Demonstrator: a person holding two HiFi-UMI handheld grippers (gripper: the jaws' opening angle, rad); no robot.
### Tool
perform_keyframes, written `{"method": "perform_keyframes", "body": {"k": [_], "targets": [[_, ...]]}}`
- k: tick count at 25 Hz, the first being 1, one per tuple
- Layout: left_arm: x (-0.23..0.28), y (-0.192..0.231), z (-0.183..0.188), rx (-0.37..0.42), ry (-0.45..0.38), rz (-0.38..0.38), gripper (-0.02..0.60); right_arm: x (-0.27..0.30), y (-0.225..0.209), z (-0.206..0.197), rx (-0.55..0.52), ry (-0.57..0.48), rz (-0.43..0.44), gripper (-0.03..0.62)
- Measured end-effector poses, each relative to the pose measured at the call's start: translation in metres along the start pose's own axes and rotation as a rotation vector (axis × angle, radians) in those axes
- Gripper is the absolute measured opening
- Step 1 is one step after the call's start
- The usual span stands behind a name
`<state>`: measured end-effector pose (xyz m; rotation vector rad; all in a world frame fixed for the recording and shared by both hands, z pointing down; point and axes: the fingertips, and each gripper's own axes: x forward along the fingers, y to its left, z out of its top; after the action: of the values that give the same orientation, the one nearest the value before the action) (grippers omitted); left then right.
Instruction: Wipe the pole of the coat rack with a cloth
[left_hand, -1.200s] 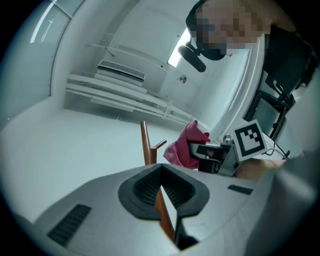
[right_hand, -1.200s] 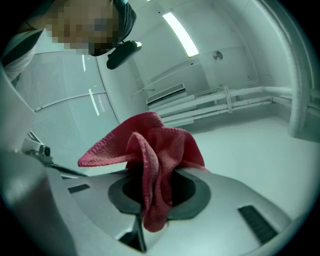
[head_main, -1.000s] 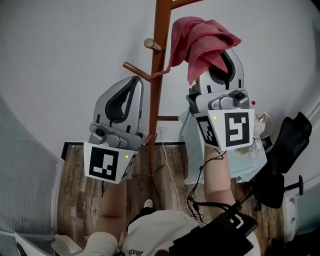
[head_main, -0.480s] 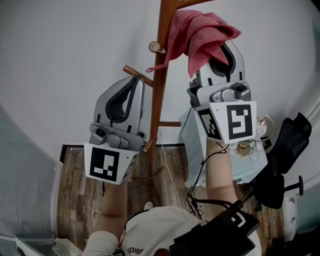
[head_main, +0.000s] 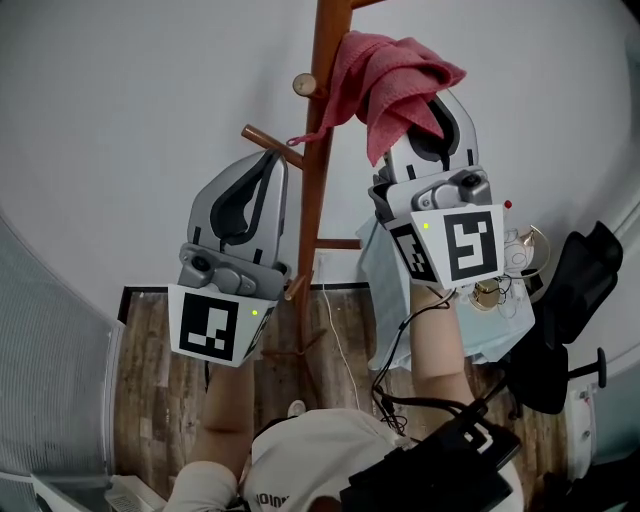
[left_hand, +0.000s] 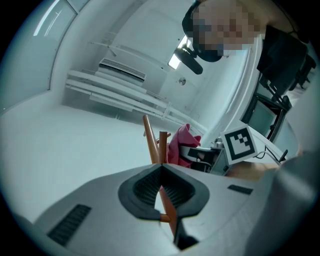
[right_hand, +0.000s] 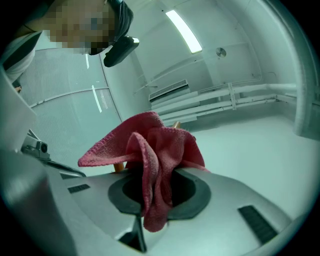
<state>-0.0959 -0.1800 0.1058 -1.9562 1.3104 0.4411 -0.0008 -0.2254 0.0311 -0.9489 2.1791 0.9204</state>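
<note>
Over the last second the right gripper (head_main: 424, 108) had carried the red cloth (head_main: 393, 72) a little up the coat rack's pole (head_main: 317, 170) and then eased slightly down again, while the left gripper (head_main: 270, 160) had kept its place.

On the left, that left gripper was raised before the white wall (head_main: 110, 120), its tip just beside a slanted peg (head_main: 262, 137) on the pole's left side. In the left gripper view its jaws met at the tips – clamped on nothing that showed – and the brown wood of the pole (left_hand: 163, 145) appeared beyond them.

In the middle the pole stood upright, with a short peg (head_main: 303, 84) higher up.

To the right, the right gripper (right_hand: 157, 187) had its jaws closed on the cloth (right_hand: 150, 145), which bunched out above them – in the head view its left edge lay against the pole. Further right and below were a bench (head_main: 385, 300) under a pale cover and a black chair (head_main: 565, 310).
</note>
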Motion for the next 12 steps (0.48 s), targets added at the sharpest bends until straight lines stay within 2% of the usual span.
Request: {"method": "perform_keyframes", "body": {"k": [12], "targets": [[-0.007, 0.001, -0.004, -0.022, 0.029, 0.006, 0.014, -0.016, 0.014, -0.025, 0.028, 0.067, 0.003, 0.084]]}}
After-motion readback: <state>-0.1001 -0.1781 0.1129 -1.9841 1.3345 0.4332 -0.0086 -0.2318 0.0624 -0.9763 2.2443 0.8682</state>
